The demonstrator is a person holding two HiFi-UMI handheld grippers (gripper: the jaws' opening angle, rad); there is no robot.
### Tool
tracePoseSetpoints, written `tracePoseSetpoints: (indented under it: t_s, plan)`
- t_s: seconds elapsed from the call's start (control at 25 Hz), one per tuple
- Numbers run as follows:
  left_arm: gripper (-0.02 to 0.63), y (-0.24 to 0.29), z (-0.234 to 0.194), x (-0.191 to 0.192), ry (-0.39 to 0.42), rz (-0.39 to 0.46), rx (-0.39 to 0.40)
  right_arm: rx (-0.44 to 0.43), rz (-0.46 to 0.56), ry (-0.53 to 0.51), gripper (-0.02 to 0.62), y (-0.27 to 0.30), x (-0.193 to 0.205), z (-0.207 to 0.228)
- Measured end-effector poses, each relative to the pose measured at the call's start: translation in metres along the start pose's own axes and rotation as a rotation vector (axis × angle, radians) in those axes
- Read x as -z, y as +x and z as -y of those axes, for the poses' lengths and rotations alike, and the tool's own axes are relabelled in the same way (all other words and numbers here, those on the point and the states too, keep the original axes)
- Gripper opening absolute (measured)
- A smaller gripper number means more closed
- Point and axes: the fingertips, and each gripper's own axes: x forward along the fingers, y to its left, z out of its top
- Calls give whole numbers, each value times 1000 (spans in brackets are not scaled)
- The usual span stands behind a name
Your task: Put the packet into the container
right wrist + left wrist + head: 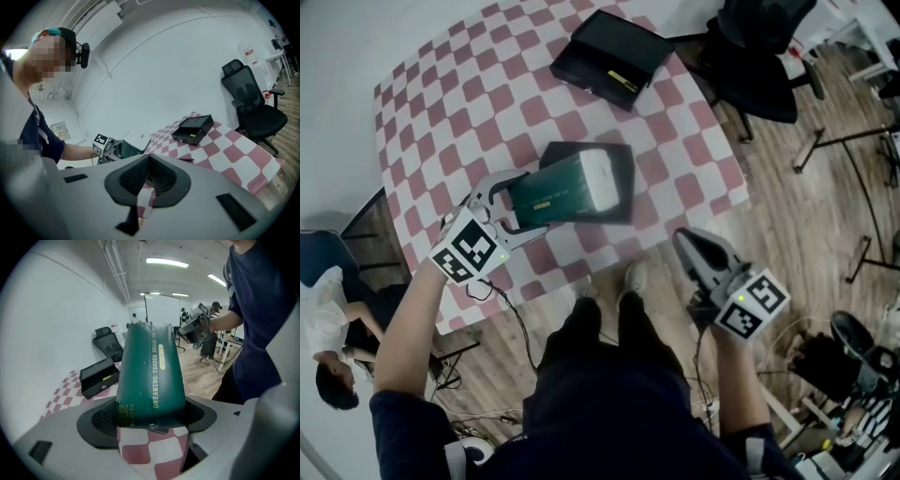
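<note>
A dark green packet (567,190) with a white end is clamped at its near end by my left gripper (532,204), which is shut on it. It stretches out over a flat black lid (622,204) on the red-and-white checked table (459,112). In the left gripper view the packet (150,376) fills the space between the jaws of my left gripper (151,417). The open black container (609,56) sits at the table's far side, apart from the packet. My right gripper (698,251) is shut and empty, off the table's near edge over the floor.
A black office chair (759,56) stands by the table's far right corner on the wooden floor. A seated person (328,328) is at the lower left. Cables and stands (853,366) crowd the floor on the right. A white wall runs behind the table.
</note>
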Motion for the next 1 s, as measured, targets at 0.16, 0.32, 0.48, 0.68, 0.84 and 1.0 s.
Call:
tracePoseSetpoints:
  t_s: [0.16, 0.32, 0.48, 0.68, 0.84, 1.0]
  plan:
    - [419, 23, -5, 7, 106, -107, 54, 5, -10, 23, 17, 0, 4, 17]
    - [419, 43, -5, 14, 170, -189, 119, 7, -15, 47, 17, 1, 9, 27]
    - [419, 60, -2, 21, 231, -271, 175, 13, -23, 67, 17, -1, 15, 37]
    - [419, 75, 2, 33, 288, -376, 230, 14, -16, 88, 17, -2, 18, 45]
    - [419, 84, 2, 42, 314, -452, 247, 10, -14, 102, 17, -4, 22, 50]
    - [419, 93, 4, 54, 304, -533, 263, 9, -17, 115, 17, -5, 27, 54]
